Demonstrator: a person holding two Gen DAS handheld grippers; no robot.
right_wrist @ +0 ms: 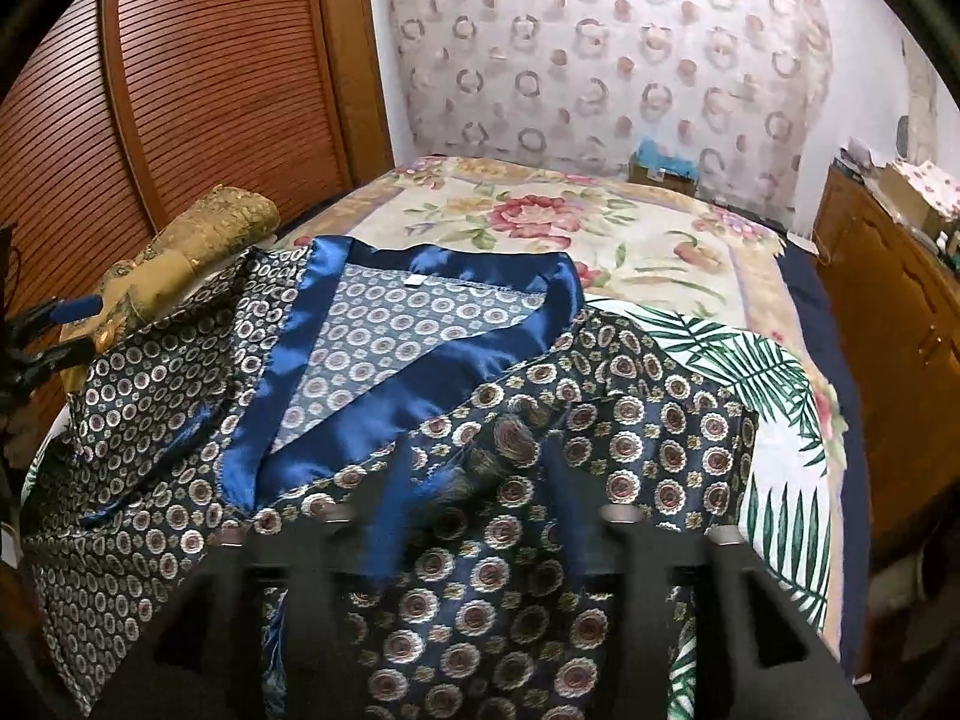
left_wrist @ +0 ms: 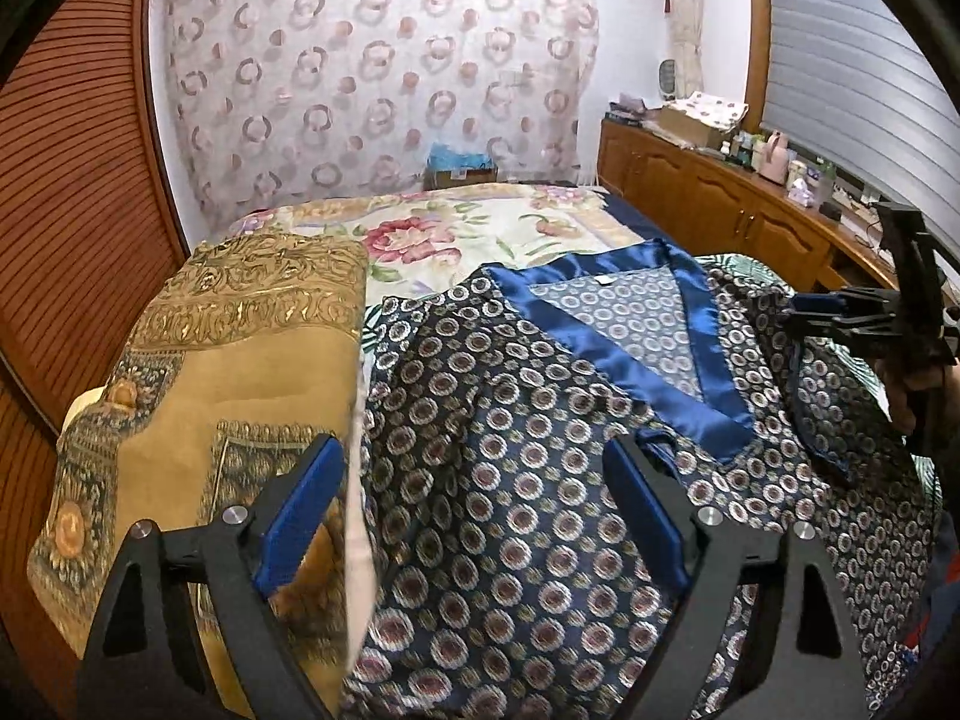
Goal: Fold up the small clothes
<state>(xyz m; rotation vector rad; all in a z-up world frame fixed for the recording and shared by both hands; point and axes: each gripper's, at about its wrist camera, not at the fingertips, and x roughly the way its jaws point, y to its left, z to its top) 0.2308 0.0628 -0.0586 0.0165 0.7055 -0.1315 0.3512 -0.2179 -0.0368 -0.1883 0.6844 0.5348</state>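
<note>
Bedroom, both views looking down along a bed [left_wrist: 480,222] with a floral spread. Far left: slatted wooden wardrobe [left_wrist: 66,192]. Just right of it, a gold brocade pillow [left_wrist: 228,354] lies on the bed's left side, its edge touching the garment. Left gripper [left_wrist: 474,516] hangs low in the left wrist view, blue pads [left_wrist: 300,516] standing wide apart; the near pad sits in front of the pillow's edge, the other over the cloth, nothing pinched between them. Centre: the robe [left_wrist: 510,480], dark navy with ringed medallions, lies spread face-up across the near end of the bed, on top of a palm-leaf sheet [right_wrist: 774,378]. Its blue satin collar [left_wrist: 630,360] forms a V opening away from the cameras, paler lining and a small white label showing inside. Fabric rumpled, one panel folded over near the V's tip. Right gripper [right_wrist: 480,516] shows blurred in its own view, fingers [right_wrist: 624,534] partly apart, robe cloth and a blue trim strip visible between them; whether the pads press on the cloth, cannot tell. From the left wrist view the same gripper appears at the right edge above the robe's right shoulder, a hand [left_wrist: 906,396] behind it. Far wall: curtain [left_wrist: 384,78] with ring pattern. Far right: wooden cabinets [left_wrist: 720,198], top crowded with bottles and boxes, under a window blind [left_wrist: 852,72].
</note>
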